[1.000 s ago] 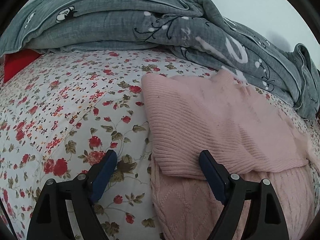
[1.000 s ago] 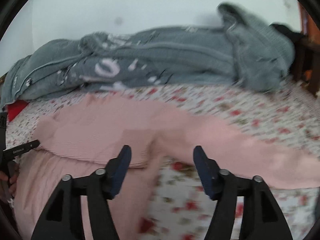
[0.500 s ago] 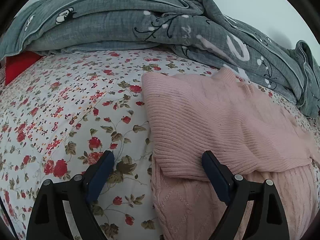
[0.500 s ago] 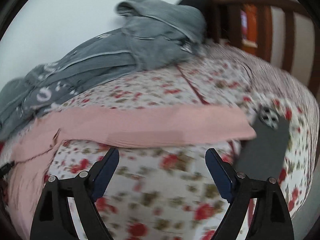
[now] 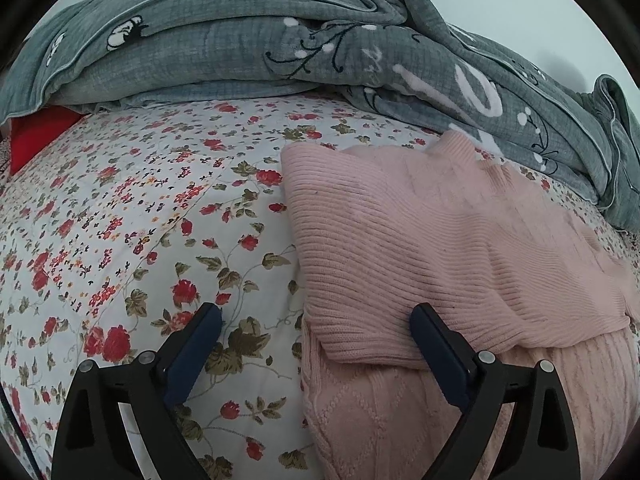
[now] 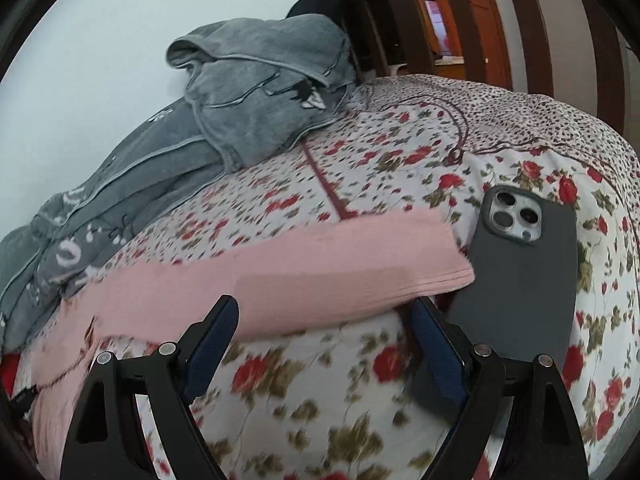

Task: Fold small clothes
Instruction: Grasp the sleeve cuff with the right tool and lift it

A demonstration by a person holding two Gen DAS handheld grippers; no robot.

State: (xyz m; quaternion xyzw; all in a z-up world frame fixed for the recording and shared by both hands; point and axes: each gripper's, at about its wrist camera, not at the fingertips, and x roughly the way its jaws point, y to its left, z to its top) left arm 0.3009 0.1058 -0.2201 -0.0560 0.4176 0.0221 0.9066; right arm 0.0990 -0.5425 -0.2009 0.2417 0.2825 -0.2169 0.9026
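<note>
A pink knit sweater (image 5: 432, 248) lies on the floral bedsheet (image 5: 140, 220), its ribbed left sleeve folded across the body. My left gripper (image 5: 316, 320) is open and empty, hovering at the sweater's near left edge. In the right wrist view the sweater's other sleeve (image 6: 304, 276) stretches out flat to the right, its cuff ending beside a phone. My right gripper (image 6: 324, 316) is open and empty, just in front of that sleeve near the cuff.
A grey quilt (image 5: 280, 40) is heaped along the back by the wall and also shows in the right wrist view (image 6: 256, 88). A dark-cased phone (image 6: 520, 280) lies face down right of the cuff. A wooden bed frame (image 6: 480, 20) stands behind. A red item (image 5: 36, 136) sits far left.
My right gripper has swung right along the outstretched sleeve from the sweater body to the cuff, bringing the phone into view. My left gripper has barely moved.
</note>
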